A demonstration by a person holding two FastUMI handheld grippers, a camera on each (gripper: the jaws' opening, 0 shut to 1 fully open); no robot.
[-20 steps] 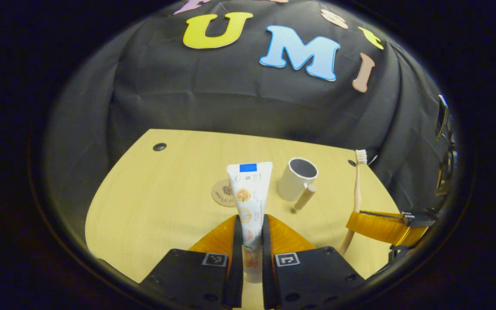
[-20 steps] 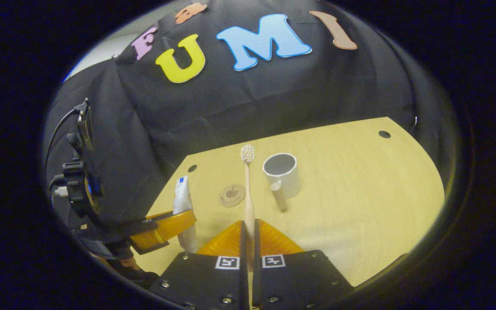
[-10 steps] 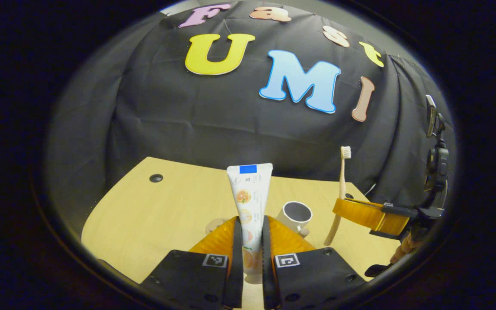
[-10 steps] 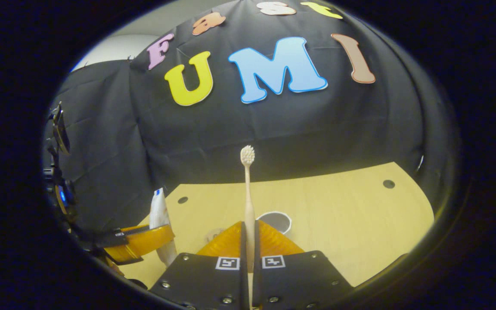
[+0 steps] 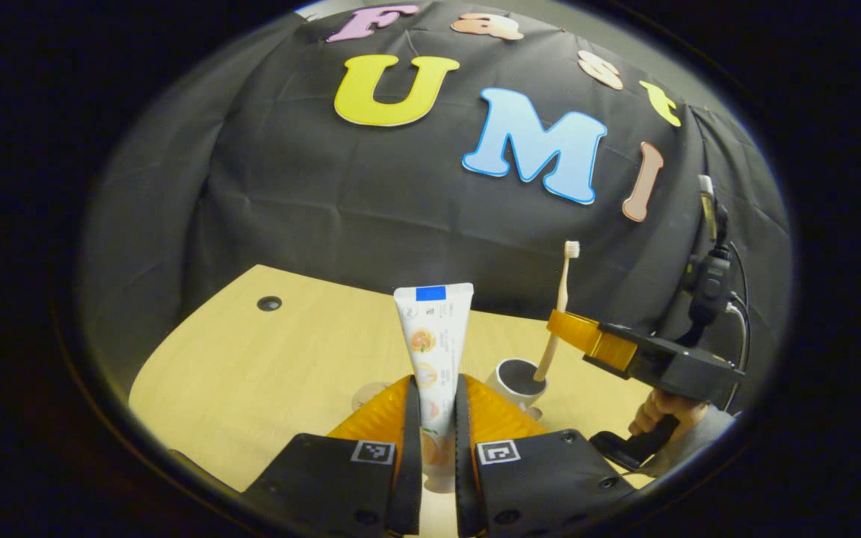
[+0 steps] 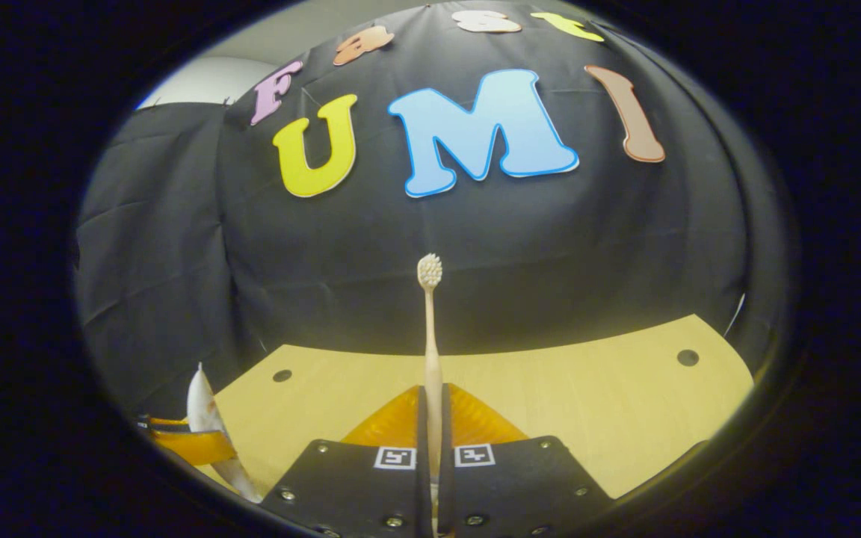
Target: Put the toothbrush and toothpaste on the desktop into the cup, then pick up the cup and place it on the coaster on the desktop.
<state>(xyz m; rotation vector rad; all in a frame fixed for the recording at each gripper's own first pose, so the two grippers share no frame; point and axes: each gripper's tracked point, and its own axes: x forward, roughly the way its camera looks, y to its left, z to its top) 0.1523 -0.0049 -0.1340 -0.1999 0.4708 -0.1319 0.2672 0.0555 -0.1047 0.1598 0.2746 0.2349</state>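
Observation:
A white toothpaste tube [image 5: 433,340] stands upright between the fingers of my left gripper [image 5: 434,385], which is shut on it above the wooden table [image 5: 266,366]. Just right of it is the white cup [image 5: 509,381]. The lower end of the beige toothbrush [image 5: 559,295] dips into the cup's opening. My right gripper [image 5: 563,326] is shut on the brush's handle. In the right gripper view the toothbrush [image 6: 430,329] rises bristles-up from my shut right gripper [image 6: 431,392]. The toothpaste [image 6: 202,407] shows at the lower left.
A round coaster [image 5: 365,392] peeks out on the table just left of my left gripper's fingers. A hand [image 5: 658,407] holds the right gripper at the table's right side. Small holes [image 5: 269,302] mark the tabletop [image 6: 610,396] near the black wall.
My right gripper has carried the toothbrush left to the cup and lowered the handle's end into its opening. The left gripper has kept its hold on the toothpaste, tilting up slightly.

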